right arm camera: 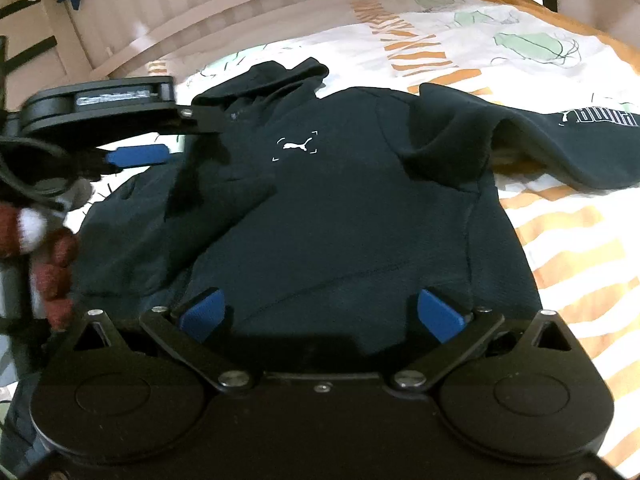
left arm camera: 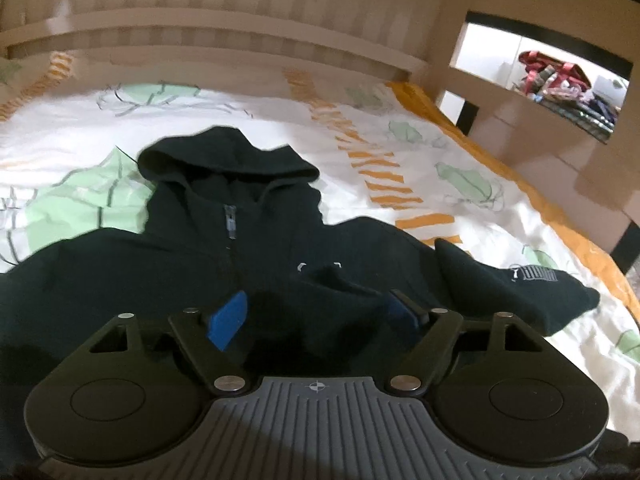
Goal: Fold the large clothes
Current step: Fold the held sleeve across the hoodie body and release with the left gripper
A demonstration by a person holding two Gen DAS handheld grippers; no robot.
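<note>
The dark hoodie [right arm camera: 340,208] is lying face-up on the bed [left arm camera: 460,184] with both grippers hovering — left gripper [left arm camera: 320,316] and right gripper [right arm camera: 320,312] spread, pinching nothing — so gripping the loose sleeve [right arm camera: 560,140] squarely should keep the fold neat.

One black hoodie [right arm camera: 340,208], two grippers, one bed [left arm camera: 460,184]

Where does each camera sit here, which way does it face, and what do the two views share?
Left wrist: on the left claw, angled down across the dark hoodie toward the headboard; jaws open.
Right wrist: on the right claw, over the hoodie's lower front; jaws open, with the left claw and a person's gloved hand at the left edge.
Shared: hoodie, its lettered sleeve, patterned bedsheet, headboard.
</note>
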